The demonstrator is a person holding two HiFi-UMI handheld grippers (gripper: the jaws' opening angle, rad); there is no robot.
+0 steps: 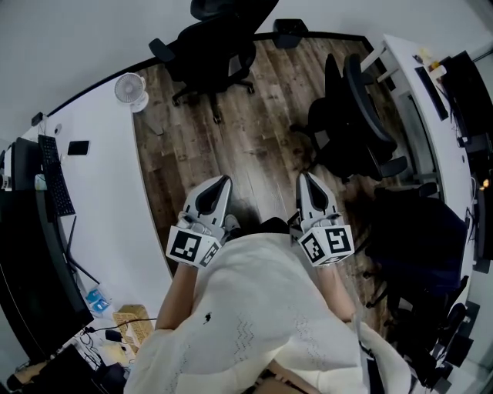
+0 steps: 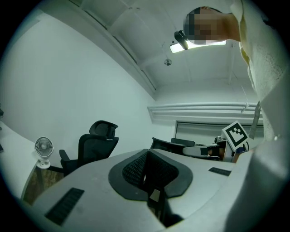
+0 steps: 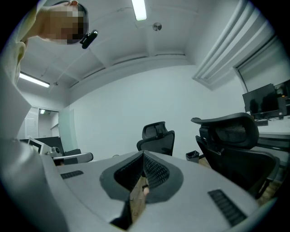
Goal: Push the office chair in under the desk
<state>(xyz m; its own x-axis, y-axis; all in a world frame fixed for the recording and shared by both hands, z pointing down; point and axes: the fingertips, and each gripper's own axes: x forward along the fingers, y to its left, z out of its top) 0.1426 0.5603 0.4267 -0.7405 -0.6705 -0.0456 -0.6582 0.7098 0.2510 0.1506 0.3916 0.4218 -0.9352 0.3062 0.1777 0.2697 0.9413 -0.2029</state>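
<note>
Both clenched empty: left gripper (image 1: 223,183), right gripper (image 1: 306,178). I'm at the approach; next, press the office chair (image 1: 356,115) toward the desk (image 1: 404,65).

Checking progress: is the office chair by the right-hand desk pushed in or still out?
Still out: the office chair stands on the wood floor beside the desk, not under it.

Light was cool, even, from ceiling strip light (image 3: 139,9); shadows soft. Fisheye bent edges; corners were black.
</note>
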